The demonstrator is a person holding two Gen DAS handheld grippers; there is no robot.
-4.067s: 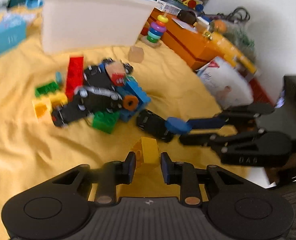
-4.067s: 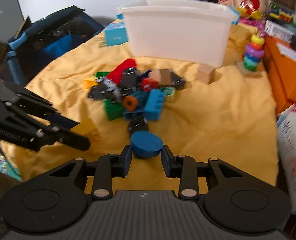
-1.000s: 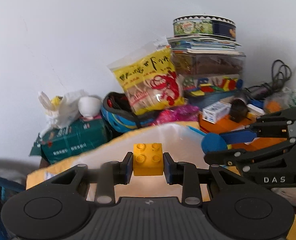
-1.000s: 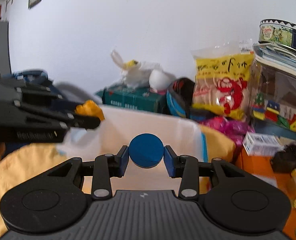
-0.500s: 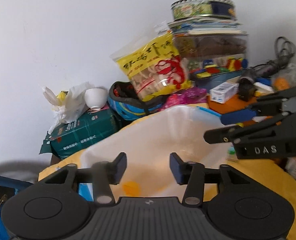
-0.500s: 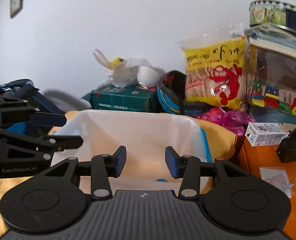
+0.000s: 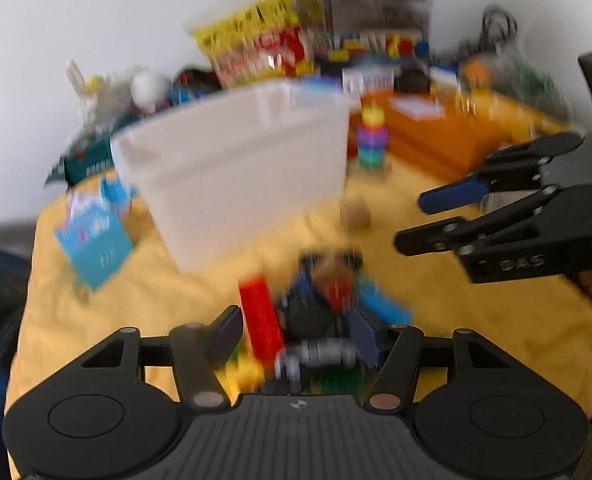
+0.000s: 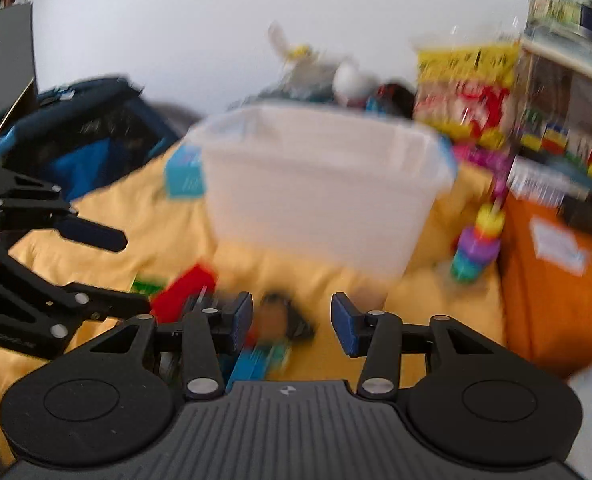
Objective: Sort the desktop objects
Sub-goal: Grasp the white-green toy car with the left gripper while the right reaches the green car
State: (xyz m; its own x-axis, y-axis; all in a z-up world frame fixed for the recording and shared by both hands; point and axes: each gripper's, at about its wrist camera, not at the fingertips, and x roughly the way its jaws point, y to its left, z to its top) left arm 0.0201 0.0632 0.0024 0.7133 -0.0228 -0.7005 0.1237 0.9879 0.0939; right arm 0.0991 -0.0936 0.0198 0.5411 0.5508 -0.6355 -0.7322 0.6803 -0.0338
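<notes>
Both bricks gone; right tongs (image 7: pixel 424 220) read "DAS".

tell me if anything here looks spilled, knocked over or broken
Nothing looks broken, though both views are blurred. The white bin stands upright on the yellow cloth. The toy pile in front of it is a loose jumble of bricks and cars, still unsorted. The ring stacker stands upright.
</notes>
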